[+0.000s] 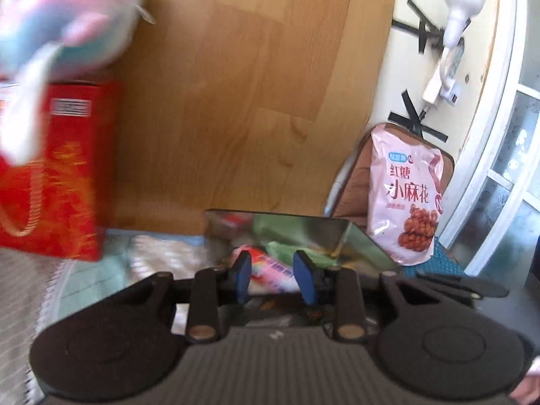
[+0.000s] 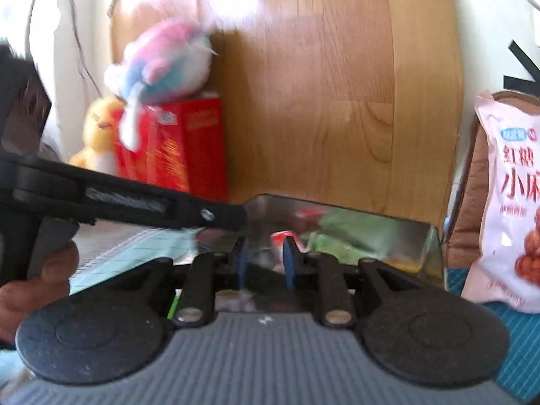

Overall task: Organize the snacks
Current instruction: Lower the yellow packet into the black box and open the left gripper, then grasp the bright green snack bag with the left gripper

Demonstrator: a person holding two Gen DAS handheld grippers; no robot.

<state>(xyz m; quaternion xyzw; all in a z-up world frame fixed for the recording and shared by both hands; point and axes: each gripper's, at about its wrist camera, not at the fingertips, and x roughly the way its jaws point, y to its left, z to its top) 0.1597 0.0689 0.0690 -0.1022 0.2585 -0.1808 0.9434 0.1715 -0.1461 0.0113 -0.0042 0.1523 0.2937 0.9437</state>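
Both grippers are hovering just before the metal tray (image 1: 368,246), holding nothing: the left gripper (image 1: 275,278) and right gripper (image 2: 265,261) are standing slightly apart. Snack packets (image 1: 270,263) are lying inside the tray, gathered there; the pink snack bag (image 1: 405,195) is leaning upright right of it, probably waiting.

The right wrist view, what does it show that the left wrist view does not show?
Only the right wrist view shows a yellow chick toy left of the red box, and the person's hand holding the left gripper's body. Only the left wrist view shows a white plug on the wall and a window frame at the right. Both show the metal tray of snacks, the pink snack bag, the pink and blue plush toy on the red box, and a wooden board behind them.
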